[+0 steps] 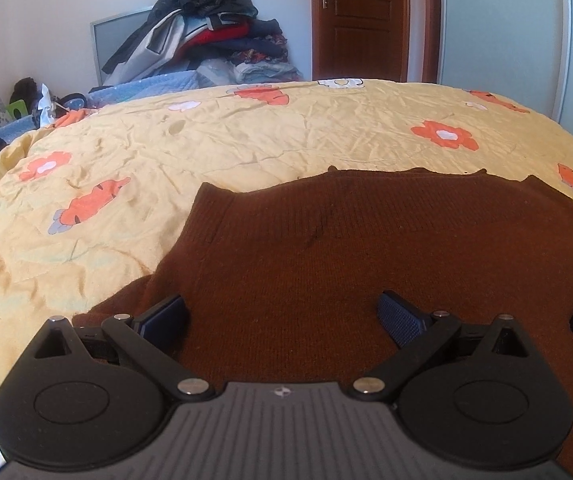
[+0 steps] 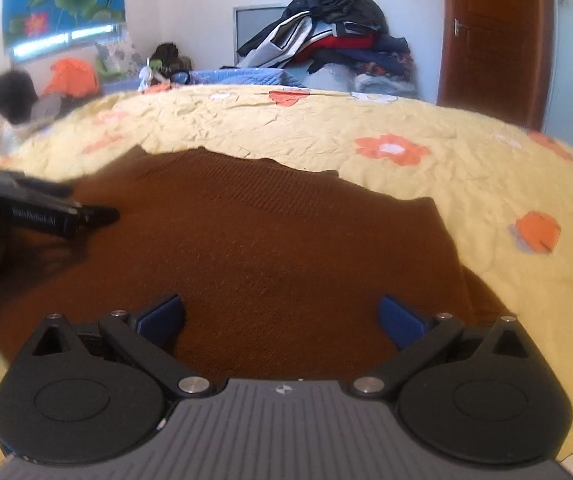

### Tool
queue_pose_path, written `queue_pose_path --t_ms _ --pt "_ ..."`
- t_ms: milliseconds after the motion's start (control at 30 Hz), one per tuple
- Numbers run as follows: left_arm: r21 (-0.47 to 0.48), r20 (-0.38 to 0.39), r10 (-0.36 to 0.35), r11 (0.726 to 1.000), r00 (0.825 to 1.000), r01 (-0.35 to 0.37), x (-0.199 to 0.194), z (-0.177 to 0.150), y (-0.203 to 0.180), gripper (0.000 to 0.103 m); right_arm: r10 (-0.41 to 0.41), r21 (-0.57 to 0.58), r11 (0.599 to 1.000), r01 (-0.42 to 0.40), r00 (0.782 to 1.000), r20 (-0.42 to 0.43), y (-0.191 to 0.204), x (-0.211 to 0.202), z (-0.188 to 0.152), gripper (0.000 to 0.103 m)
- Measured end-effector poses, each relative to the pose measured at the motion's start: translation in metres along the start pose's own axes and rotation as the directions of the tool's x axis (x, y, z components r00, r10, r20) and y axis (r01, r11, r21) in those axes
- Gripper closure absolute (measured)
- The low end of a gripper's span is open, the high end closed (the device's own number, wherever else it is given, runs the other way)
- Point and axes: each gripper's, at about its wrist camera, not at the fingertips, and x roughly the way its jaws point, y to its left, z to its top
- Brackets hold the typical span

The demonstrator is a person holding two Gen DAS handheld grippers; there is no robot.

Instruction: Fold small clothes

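Note:
A brown knitted sweater (image 1: 346, 248) lies flat on the yellow flowered bedspread (image 1: 246, 136), its ribbed edge toward the far side. My left gripper (image 1: 282, 314) hovers over the sweater's near left part, open wide, with only fabric below its blue pads. In the right wrist view the same brown sweater (image 2: 270, 240) fills the middle. My right gripper (image 2: 282, 314) stands open wide above its near right part, nothing pinched between the pads. The left gripper (image 2: 90, 214) shows at the left edge of that view, over the sweater.
A tall pile of clothes (image 1: 206, 28) is heaped beyond the far side of the bed, with a brown door (image 1: 360, 20) to its right. More clothes and small items (image 2: 70, 76) lie at the far left. Bare bedspread (image 2: 506, 208) stretches right of the sweater.

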Motion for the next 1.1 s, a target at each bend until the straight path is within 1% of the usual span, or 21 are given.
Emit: queue_pose_path --t_ms 100,200,233,267,333,367,400,433,467,500,600,667,767,833,867,900,933,967,1033,1067,1100 --pt "0.004 -0.004 0.01 1.0 1.0 -0.01 0.0 0.001 -0.001 0.0 0.0 0.005 1.0 0.0 1.0 0.004 0.0 -0.002 -0.008 0.0" --pt "-0.042 -0.052 0.033 0.999 0.998 -0.035 -0.008 0.005 0.0 0.0 0.0 0.006 1.0 0.0 1.0 0.005 -0.001 -0.003 -0.015 0.0" --pt "-0.067 -0.066 0.025 0.997 0.998 -0.03 -0.015 0.005 0.001 0.0 -0.001 0.006 1.0 0.001 1.0 0.005 -0.001 -0.003 -0.016 0.0" --pt "-0.086 -0.066 0.001 0.996 0.998 -0.006 -0.024 0.003 0.002 0.0 -0.001 0.007 1.0 0.001 1.0 0.006 -0.001 -0.004 -0.018 0.0" --pt "-0.119 -0.045 -0.042 0.992 0.998 0.036 -0.042 -0.007 0.006 0.0 -0.001 0.007 1.0 0.001 1.0 0.007 0.0 -0.005 -0.018 0.0" --pt "-0.122 -0.049 -0.04 0.992 0.998 0.034 -0.045 -0.013 0.007 0.0 -0.001 0.007 1.0 0.001 1.0 0.007 0.0 -0.004 -0.015 0.0" --pt "-0.099 -0.049 -0.014 0.995 0.999 0.009 -0.046 -0.02 0.006 0.0 -0.001 0.008 1.0 0.0 1.0 0.007 0.0 -0.004 -0.016 0.0" --pt "-0.052 -0.045 0.047 0.997 0.998 -0.049 -0.043 -0.029 0.003 0.0 0.0 0.009 1.0 0.0 1.0 0.007 0.0 -0.005 -0.018 0.0" --pt "-0.059 -0.007 0.042 0.997 0.999 -0.042 -0.043 -0.036 0.006 0.0 0.001 0.011 1.0 -0.001 1.0 0.007 -0.001 -0.005 -0.014 0.0" --pt "-0.078 -0.004 0.027 0.997 1.0 -0.027 -0.043 -0.037 0.01 0.0 0.002 0.011 1.0 -0.002 1.0 0.007 -0.001 -0.005 -0.013 0.0" --pt "-0.096 -0.022 0.052 0.994 0.998 -0.054 -0.046 -0.031 0.01 0.0 0.001 0.01 1.0 -0.001 1.0 0.007 -0.002 -0.006 -0.013 0.0" --pt "-0.14 -0.009 0.068 0.988 0.998 -0.068 -0.059 -0.03 0.011 0.0 0.002 0.011 1.0 -0.002 1.0 0.007 -0.002 -0.005 -0.012 0.0" --pt "-0.252 0.031 0.046 0.967 0.998 -0.036 -0.087 -0.039 0.026 0.0 -0.001 0.011 1.0 0.001 1.0 0.007 -0.003 -0.003 -0.009 0.0" --pt "-0.363 0.017 0.029 0.932 0.999 -0.021 -0.1 -0.048 0.044 0.0 -0.001 0.01 1.0 0.001 1.0 0.007 -0.003 -0.002 -0.002 0.0" --pt "-0.439 -0.001 0.004 0.899 1.0 -0.004 -0.105 -0.054 0.055 0.0 0.0 0.011 1.0 0.0 1.0 0.007 -0.003 -0.002 -0.001 0.0" --pt "-0.525 -0.023 -0.021 0.851 1.0 0.006 -0.109 -0.062 0.066 0.0 0.001 0.013 1.0 -0.001 1.0 0.006 -0.004 -0.002 0.0 0.0" --pt "-0.605 -0.038 -0.049 0.796 0.998 0.016 -0.112 -0.071 0.076 0.001 0.002 0.015 1.0 -0.002 1.0 0.007 -0.004 -0.002 0.001 0.0" --pt "-0.67 -0.023 -0.08 0.741 0.997 0.044 -0.117 -0.081 0.084 0.0 -0.003 0.018 1.0 0.003 1.0 0.007 -0.003 -0.001 0.006 0.0" --pt "-0.742 0.002 -0.11 0.666 0.994 0.075 -0.128 -0.092 0.092 0.0 -0.018 0.065 0.998 0.018 1.0 -0.005 -0.001 -0.008 0.012 0.0" --pt "-0.778 0.023 -0.132 0.621 0.991 0.101 -0.131 -0.097 0.094 0.0 -0.01 0.113 0.994 0.01 1.0 -0.001 -0.001 -0.013 0.016 0.0" --pt "-0.811 0.051 -0.159 0.569 0.986 0.133 -0.131 -0.101 0.096 0.0 0.019 0.168 0.986 -0.022 1.0 0.019 -0.002 -0.02 0.019 0.0"
